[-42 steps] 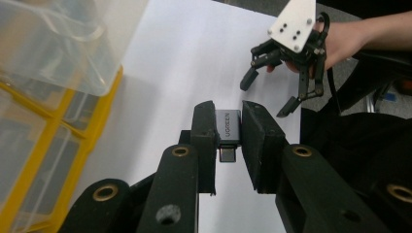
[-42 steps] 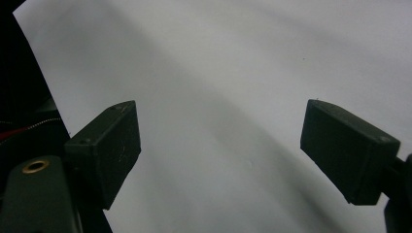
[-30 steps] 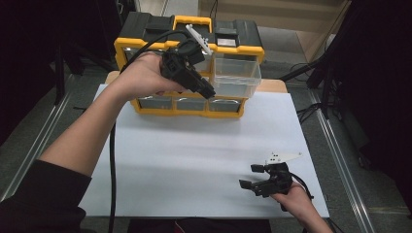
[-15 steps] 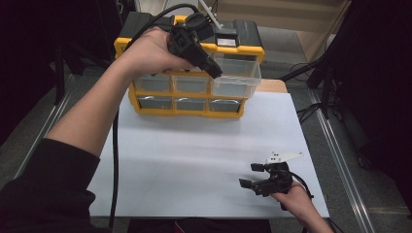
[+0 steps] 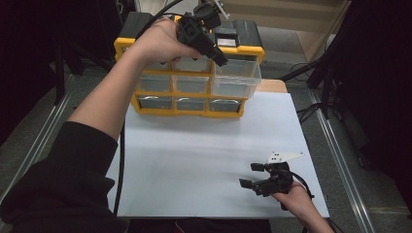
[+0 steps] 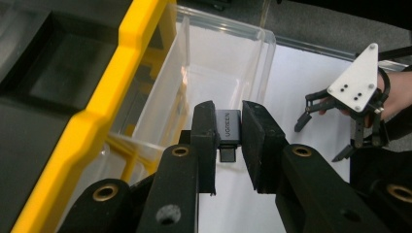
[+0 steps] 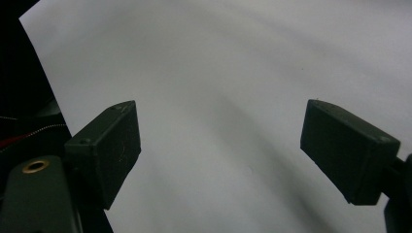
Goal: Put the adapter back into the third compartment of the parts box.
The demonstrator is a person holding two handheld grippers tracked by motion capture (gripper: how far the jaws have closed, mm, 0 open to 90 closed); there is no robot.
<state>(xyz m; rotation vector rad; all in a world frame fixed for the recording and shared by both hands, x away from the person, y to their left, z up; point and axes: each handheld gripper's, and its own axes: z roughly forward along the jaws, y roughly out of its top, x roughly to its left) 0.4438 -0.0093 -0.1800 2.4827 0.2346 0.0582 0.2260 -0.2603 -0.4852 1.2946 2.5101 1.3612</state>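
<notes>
Gripping a small black adapter (image 6: 227, 127) marked UGREEN, the left gripper (image 6: 228, 141) hung over the pulled-out clear drawer (image 6: 218, 73) of the yellow organizer (image 5: 189, 73). In the high view the adapter was too small to make out at the left gripper's (image 5: 219, 57) tip. The adapter's upper end was hidden between the jaws. Right gripper (image 5: 252, 175): jaws spread wide, nothing between them, low over the white sheet (image 7: 218, 73) beneath; its own view cut off both jaw bases.
</notes>
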